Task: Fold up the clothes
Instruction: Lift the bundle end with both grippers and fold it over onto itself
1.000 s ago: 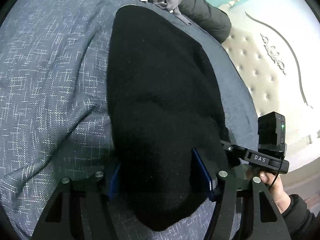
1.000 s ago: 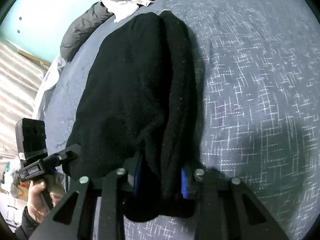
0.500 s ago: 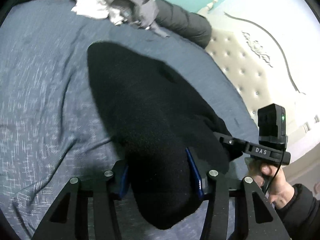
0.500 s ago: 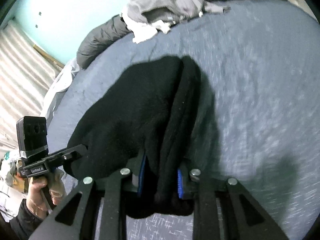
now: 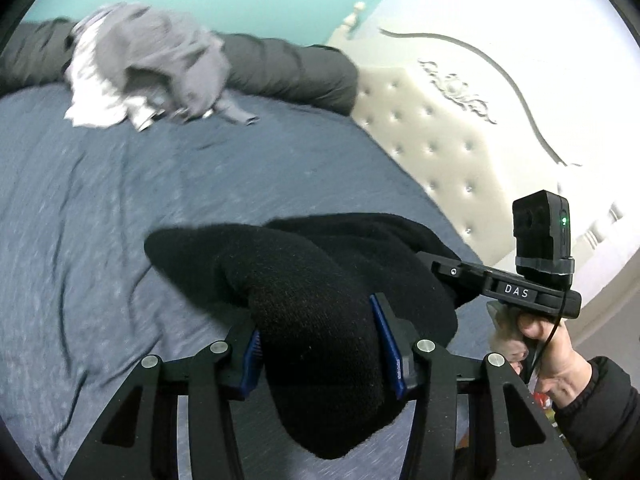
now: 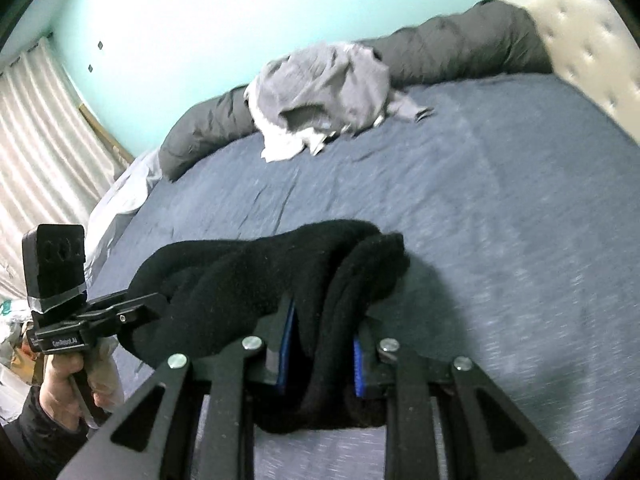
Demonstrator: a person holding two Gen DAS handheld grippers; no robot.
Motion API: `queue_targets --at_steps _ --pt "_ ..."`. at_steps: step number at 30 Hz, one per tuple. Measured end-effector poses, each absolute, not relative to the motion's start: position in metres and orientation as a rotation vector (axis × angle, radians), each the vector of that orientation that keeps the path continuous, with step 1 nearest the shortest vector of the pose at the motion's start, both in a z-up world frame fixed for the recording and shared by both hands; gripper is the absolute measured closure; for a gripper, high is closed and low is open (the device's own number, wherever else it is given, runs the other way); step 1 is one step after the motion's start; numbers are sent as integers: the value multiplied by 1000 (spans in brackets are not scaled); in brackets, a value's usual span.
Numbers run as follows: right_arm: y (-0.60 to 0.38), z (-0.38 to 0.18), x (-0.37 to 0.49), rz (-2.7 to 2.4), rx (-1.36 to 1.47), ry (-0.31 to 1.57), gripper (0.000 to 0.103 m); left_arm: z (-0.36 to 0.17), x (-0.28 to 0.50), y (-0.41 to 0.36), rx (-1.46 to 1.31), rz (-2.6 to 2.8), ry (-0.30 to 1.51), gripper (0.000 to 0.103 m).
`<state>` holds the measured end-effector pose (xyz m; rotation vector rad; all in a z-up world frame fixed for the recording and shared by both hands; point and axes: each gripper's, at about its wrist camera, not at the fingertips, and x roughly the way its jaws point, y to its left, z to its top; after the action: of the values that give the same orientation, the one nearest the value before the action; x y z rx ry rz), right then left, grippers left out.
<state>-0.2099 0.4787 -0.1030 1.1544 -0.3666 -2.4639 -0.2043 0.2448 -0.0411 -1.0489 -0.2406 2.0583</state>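
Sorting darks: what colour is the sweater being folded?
Black; the sweater shows best in the left wrist view.

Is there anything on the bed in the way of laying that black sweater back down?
Nothing visible. Both the left gripper and right gripper are clamped on the black sweater, and the blue bedspread ahead is bare. The gray clothes pile lies far off by the pillows.

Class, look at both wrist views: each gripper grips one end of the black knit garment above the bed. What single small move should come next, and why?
Probably carry both ends forward and lower them onto the far part of the garment. The left gripper and right gripper are each shut on the black garment, which bunches above the blue bedspread, its fold unfinished.
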Motion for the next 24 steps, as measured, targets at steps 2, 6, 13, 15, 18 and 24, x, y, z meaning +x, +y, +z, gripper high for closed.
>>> queue_targets --at_steps 2,6,13,15,18,24 --pt "503 -91 -211 -2493 1142 -370 81 -29 -205 270 -1028 2048 -223 51" --pt "559 -70 -214 -2560 1119 -384 81 -12 -212 327 -990 2021 -186 50" --pt "647 -47 -225 -2665 1082 -374 81 3 -227 427 -942 1983 -133 50" --pt "668 -41 -233 -2695 1061 -366 81 7 -233 454 -919 1986 -126 50" --pt "701 -32 -246 -2740 1029 -355 81 14 -242 492 -880 1993 -118 50" --pt "763 -14 -269 -2844 931 -322 81 29 -261 567 -803 2007 -102 50"
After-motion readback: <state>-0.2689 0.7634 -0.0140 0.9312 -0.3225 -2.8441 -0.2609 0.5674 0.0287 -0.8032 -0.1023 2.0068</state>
